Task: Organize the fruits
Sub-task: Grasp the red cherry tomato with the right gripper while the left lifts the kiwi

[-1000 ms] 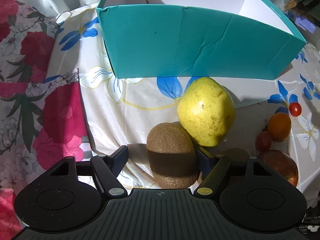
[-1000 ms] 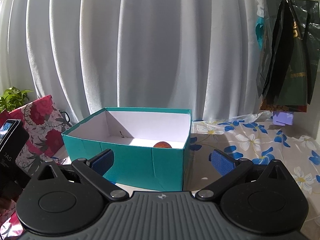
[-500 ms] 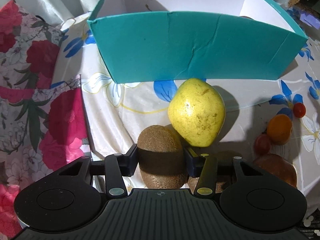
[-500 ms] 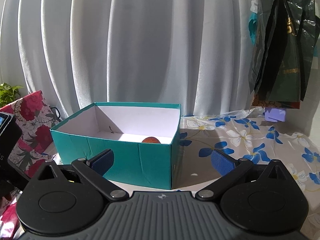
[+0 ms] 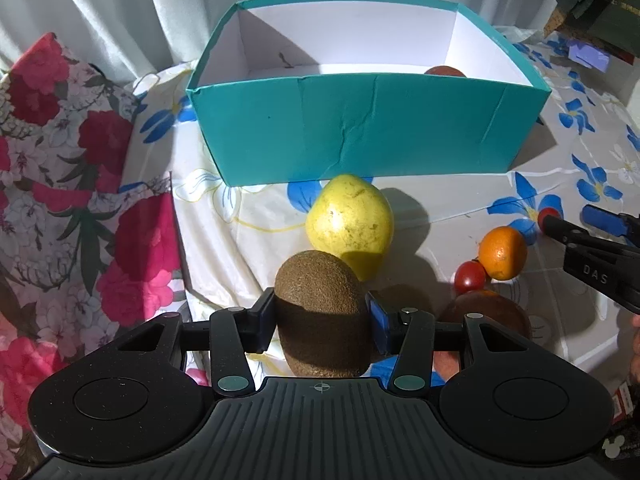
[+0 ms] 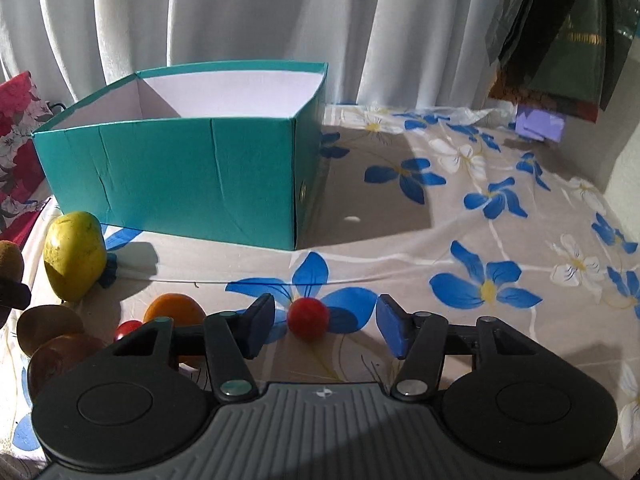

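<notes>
Two grippers work: the left gripper (image 5: 322,320) clamps a kiwi (image 5: 323,312), while the right gripper (image 6: 326,326), jaws just closing, straddles a tomato (image 6: 308,317) without touching it.

The box (image 5: 360,128) looks like thin card, matt teal outside with creases, plain white paper inside. In front of it, the kiwi (image 5: 322,312) is rough, fuzzy brown, the pear (image 5: 350,220) smooth and speckled yellow, and the cherry tomato (image 6: 308,317) glossy. The floral cloth (image 6: 460,240) under the box is soft and faintly sheened. The left tongs (image 5: 322,322) are matt black plastic with blue rubbery pads (image 5: 378,322).
</notes>
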Tool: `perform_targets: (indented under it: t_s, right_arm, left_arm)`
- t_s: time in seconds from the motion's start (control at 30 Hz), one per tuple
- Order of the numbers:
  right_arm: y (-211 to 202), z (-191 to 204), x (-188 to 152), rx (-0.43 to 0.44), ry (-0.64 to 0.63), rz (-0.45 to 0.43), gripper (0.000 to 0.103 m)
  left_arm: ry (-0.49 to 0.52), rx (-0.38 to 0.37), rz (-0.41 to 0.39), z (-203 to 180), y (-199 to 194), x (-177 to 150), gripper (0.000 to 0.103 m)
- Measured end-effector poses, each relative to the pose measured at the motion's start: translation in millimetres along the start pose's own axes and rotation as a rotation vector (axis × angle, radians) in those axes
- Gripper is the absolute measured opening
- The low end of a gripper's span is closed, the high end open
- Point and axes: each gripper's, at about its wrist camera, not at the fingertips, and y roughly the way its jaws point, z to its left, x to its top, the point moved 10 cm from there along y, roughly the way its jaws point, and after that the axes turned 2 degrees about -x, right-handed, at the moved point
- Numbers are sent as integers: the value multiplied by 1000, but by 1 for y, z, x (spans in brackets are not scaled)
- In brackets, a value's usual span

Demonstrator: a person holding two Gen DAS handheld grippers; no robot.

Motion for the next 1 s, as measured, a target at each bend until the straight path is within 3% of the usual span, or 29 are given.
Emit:
perform_targets:
  t_s: [0.5,1.0]
  right_arm:
    - [21,11,-2,36,-16,57,32]
    - [24,10,1,39,-28,50,26]
  left_arm:
    - [-48,36,16,17,-6,-14,52]
    - [-65,31,34,17,-6,-19,52]
